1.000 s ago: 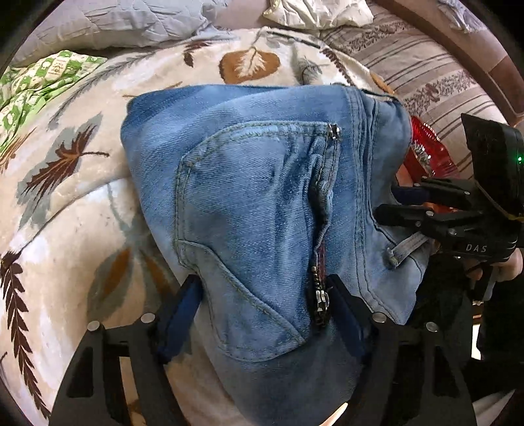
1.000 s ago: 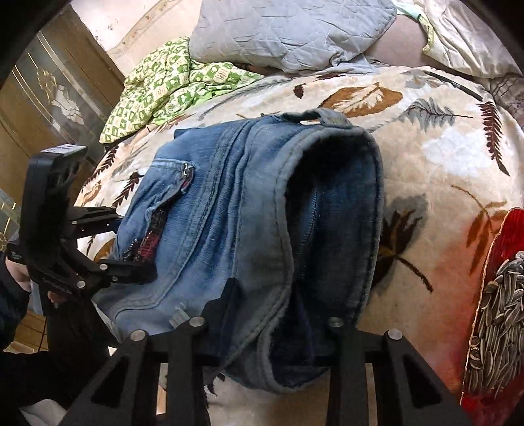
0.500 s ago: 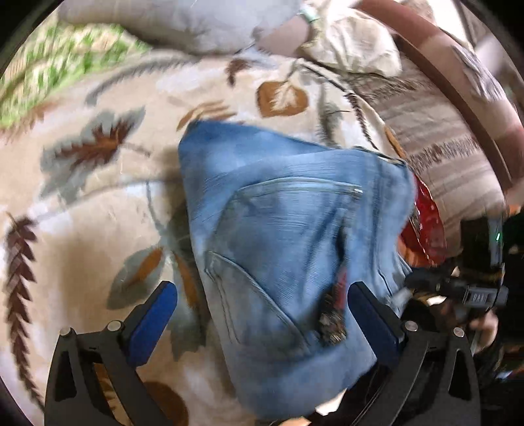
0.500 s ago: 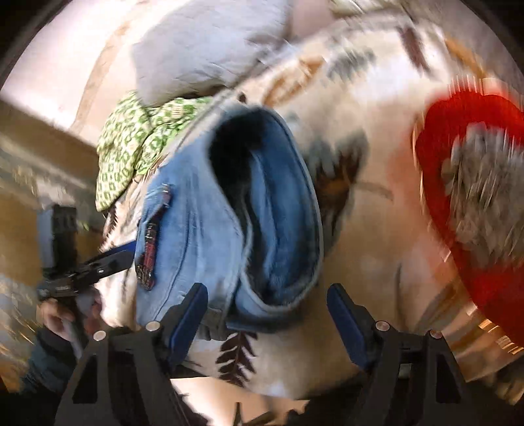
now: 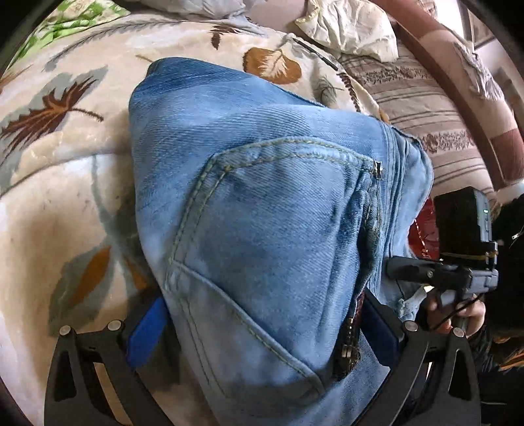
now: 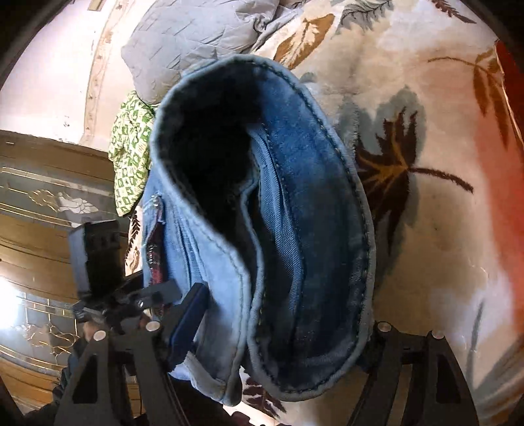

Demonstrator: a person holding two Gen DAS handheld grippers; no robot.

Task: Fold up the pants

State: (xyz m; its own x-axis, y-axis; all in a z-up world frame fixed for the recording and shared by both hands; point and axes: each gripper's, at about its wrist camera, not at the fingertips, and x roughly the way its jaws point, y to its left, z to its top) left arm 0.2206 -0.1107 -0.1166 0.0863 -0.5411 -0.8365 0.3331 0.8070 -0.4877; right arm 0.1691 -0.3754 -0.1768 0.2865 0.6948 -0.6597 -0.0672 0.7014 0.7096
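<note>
The folded blue jeans [image 5: 262,213] lie on a leaf-patterned blanket [image 5: 65,164], back pocket and zipper up. My left gripper [image 5: 262,331] is shut on the jeans near the pocket's lower edge, fabric filling the gap between its blue pads. My right gripper [image 6: 278,334] is shut on the waistband end of the jeans [image 6: 278,229], whose open waist gapes toward the camera. Each gripper shows in the other's view, the right one [image 5: 425,275] at the jeans' right edge, the left one [image 6: 131,301] at the lower left.
A grey quilted pillow [image 6: 203,39] and a green patterned cloth [image 6: 131,154] lie beyond the jeans. A striped headboard cushion [image 5: 425,98] and a cream pillow [image 5: 347,26] sit at the right. A red item [image 5: 422,236] lies behind the jeans. A wooden cabinet [image 6: 39,196] stands at left.
Half a second ago both grippers were open and pulled back from the jeans. Now both have closed in and are shut on the denim again; the right view has tilted.
</note>
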